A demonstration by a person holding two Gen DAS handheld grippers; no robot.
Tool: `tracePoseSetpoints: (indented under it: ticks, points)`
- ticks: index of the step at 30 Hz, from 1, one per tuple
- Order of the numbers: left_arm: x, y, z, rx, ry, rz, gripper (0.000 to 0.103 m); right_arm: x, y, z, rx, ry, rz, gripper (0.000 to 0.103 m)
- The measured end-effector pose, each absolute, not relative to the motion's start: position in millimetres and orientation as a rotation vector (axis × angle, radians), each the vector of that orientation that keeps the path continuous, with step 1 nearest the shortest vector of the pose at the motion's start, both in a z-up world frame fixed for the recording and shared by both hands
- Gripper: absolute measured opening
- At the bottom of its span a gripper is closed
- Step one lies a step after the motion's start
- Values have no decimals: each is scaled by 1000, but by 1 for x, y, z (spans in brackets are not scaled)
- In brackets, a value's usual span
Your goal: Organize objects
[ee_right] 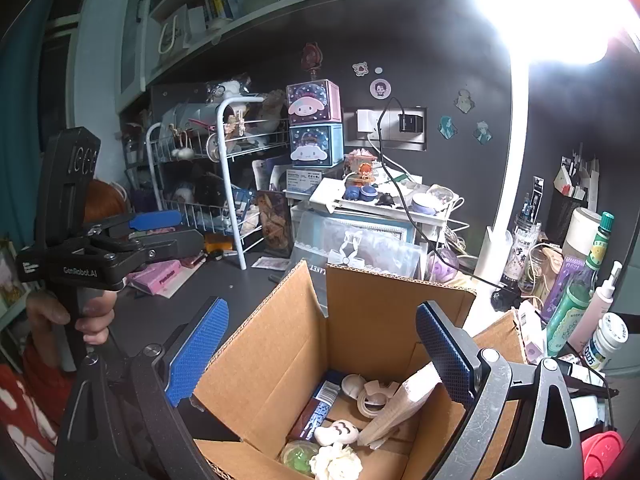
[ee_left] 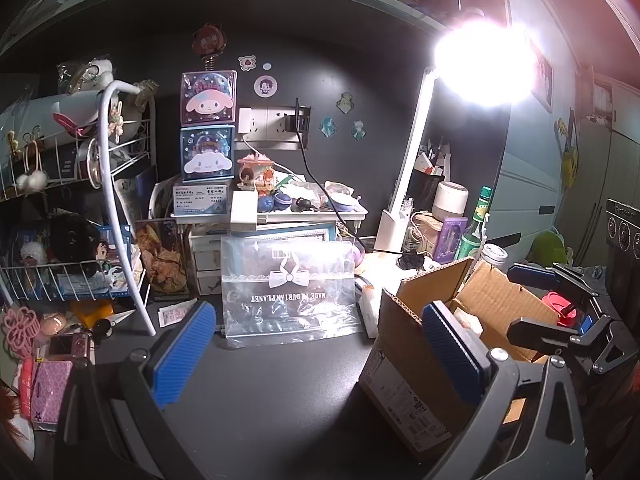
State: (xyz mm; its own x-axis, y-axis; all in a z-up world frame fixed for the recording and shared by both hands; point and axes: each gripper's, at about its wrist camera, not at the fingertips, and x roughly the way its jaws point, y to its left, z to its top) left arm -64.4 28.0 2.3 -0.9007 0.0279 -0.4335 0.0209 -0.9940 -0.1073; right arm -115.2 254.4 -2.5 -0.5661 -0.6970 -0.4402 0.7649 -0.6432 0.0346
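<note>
Both my claws are empty and spread wide. My right gripper (ee_right: 320,344) hangs over the open cardboard box (ee_right: 384,304), its blue pads (ee_right: 198,350) straddling the mouth; my left gripper (ee_left: 316,356) hovers above the dark desk (ee_left: 280,392), released, facing the clear plastic bag with the white bow (ee_left: 288,284).

The box already holds a small pile: a white ghost-like figure (ee_right: 336,432), a green tub (ee_right: 298,454), a fluffy white thing (ee_right: 336,464), a dark wrapped bar (ee_right: 316,412) and a wooden piece (ee_right: 400,412). I judge a drop into the box is just finished and the next pick is due. Loose candidates lie to my left: a small pink camera (ee_left: 68,346) and a pink packet (ee_left: 48,392) near the desk's edge.

The next move calls for swinging my left claw toward one of those and closing squarely on it. The middle of the desk gives open room, but the white wire rack (ee_left: 120,216) leg stands close beside that clutter, and the box's raised flaps (ee_left: 436,280) stand just beside my left claw's right finger, so any carry must clear them.
</note>
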Motion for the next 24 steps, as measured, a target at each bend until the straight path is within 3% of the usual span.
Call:
tracePoseSetpoints:
  ticks: [24]
  points:
    - [-67,30,0,-717,-152,3054,103,-115,253,-1,529,189,-2226,94]
